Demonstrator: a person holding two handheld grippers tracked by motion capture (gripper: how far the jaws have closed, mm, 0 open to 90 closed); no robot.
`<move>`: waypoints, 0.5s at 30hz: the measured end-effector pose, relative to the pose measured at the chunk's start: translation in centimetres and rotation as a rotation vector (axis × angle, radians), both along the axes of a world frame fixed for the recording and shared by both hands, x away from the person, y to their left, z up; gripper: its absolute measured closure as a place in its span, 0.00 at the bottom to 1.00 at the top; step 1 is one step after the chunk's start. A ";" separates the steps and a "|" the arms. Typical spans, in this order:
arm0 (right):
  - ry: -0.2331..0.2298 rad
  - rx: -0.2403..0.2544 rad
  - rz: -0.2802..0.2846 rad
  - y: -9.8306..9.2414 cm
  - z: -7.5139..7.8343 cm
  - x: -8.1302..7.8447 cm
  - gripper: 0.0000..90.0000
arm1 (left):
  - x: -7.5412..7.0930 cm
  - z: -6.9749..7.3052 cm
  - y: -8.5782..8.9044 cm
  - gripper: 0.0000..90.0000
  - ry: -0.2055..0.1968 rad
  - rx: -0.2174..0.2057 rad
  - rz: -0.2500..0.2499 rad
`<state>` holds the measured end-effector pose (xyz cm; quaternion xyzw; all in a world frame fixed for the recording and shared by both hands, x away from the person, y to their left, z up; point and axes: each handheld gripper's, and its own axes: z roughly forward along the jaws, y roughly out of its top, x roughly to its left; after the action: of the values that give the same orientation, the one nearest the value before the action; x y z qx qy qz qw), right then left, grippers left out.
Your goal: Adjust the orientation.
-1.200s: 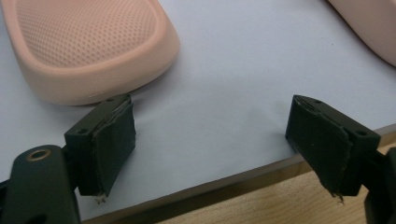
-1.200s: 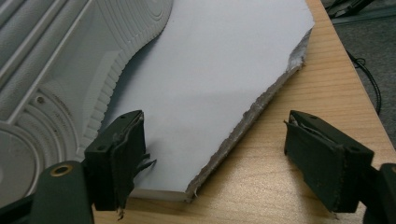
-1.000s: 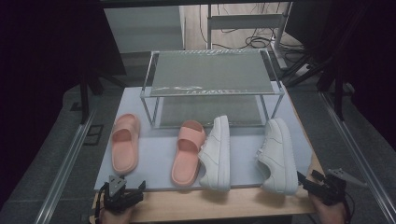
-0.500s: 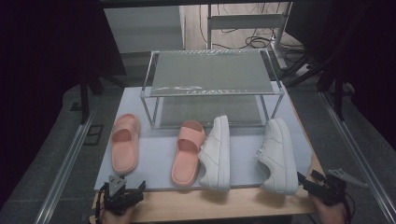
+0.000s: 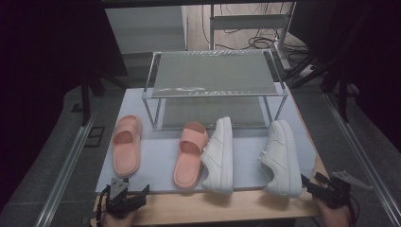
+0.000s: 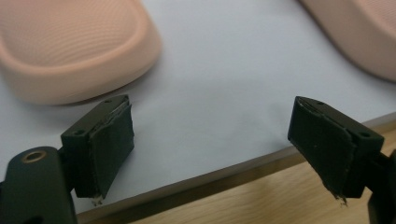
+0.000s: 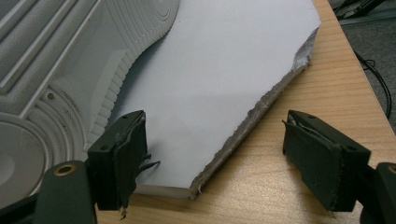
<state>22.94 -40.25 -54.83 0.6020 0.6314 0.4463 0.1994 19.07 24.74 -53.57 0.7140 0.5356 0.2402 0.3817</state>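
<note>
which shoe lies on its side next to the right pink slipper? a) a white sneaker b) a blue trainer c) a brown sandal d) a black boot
a, a white sneaker lies tipped on its side right beside the right pink slipper on the grey mat; no black, brown or blue footwear is on it.

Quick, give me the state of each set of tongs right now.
Left tongs: open, holding nothing, near the heel of a pink slide.
Right tongs: open, holding nothing, beside the white sneaker.
</note>
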 end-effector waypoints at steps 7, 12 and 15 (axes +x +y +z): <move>0.000 0.001 -0.001 0.0 0.0 0.0 0.25 | 0.0 0.6 -0.9 0.15 -0.010 -0.013 -0.049; -0.001 0.002 0.000 0.0 0.0 0.0 0.25 | 0.1 1.2 -1.4 0.14 -0.011 -0.024 -0.089; -0.001 0.002 0.000 0.0 0.0 0.0 0.25 | 0.2 1.4 -1.5 0.14 -0.008 -0.031 -0.100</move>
<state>22.93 -40.26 -54.84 0.6020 0.6309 0.4473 0.1989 19.23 23.25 -52.18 0.7328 0.5015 0.2154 0.4063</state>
